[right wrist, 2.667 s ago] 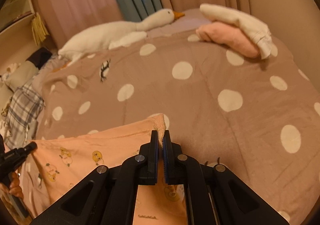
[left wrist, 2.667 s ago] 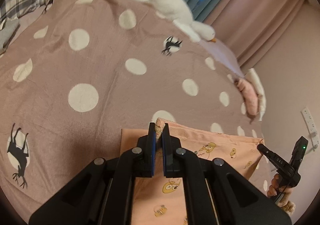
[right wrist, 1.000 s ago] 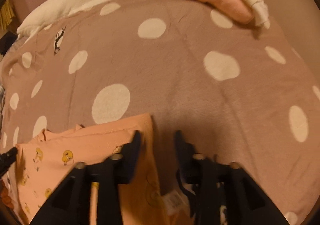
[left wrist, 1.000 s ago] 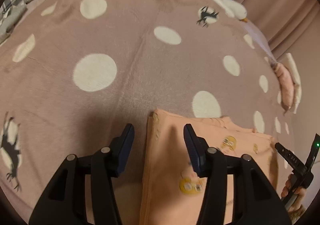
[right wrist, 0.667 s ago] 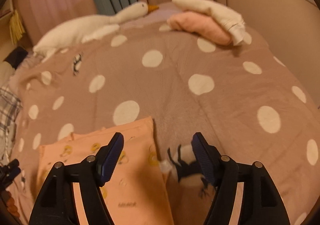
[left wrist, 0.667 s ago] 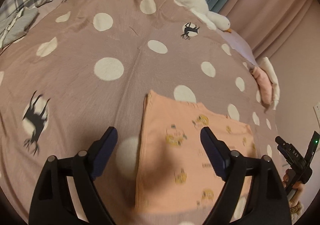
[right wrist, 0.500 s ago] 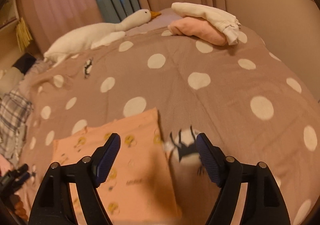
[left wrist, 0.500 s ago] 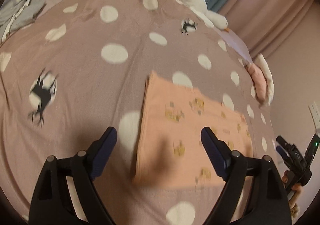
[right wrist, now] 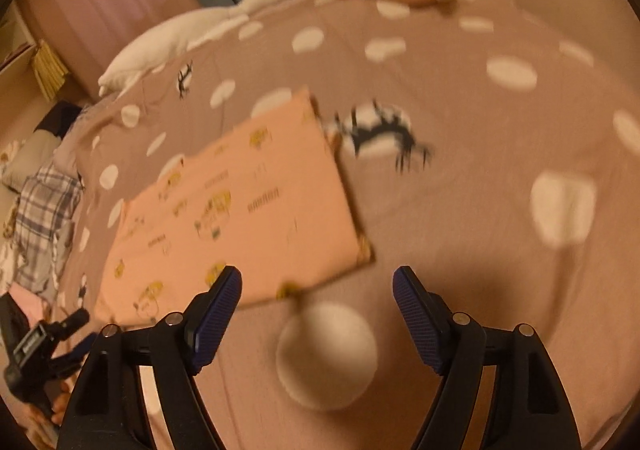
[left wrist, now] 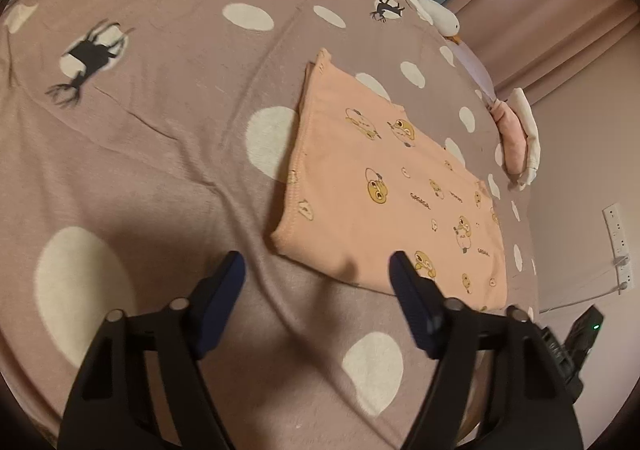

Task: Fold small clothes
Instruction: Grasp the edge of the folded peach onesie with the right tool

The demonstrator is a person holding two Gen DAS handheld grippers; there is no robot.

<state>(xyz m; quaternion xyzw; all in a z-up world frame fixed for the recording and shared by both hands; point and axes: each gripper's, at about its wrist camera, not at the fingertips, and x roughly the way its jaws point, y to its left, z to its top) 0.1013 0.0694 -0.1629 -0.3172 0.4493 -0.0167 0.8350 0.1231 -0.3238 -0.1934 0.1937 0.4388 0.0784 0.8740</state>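
A peach garment [left wrist: 384,186] lies folded flat at centre frame on the bed [left wrist: 160,130]; left tongs [left wrist: 318,274] and right tongs [right wrist: 318,286] hover apart, empty, further folds likely remaining.

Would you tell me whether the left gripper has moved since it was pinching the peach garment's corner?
Yes. The left gripper has let go, opened wide and pulled back: the peach garment now lies flat on the dotted bedspread, beyond its fingertips.

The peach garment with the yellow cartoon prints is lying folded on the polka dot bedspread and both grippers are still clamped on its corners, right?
Not quite. The peach garment does lie folded on the polka dot bedspread, but neither gripper holds it. The left wrist view shows the left gripper with jaws wide apart, and the right wrist view shows the right gripper likewise open.
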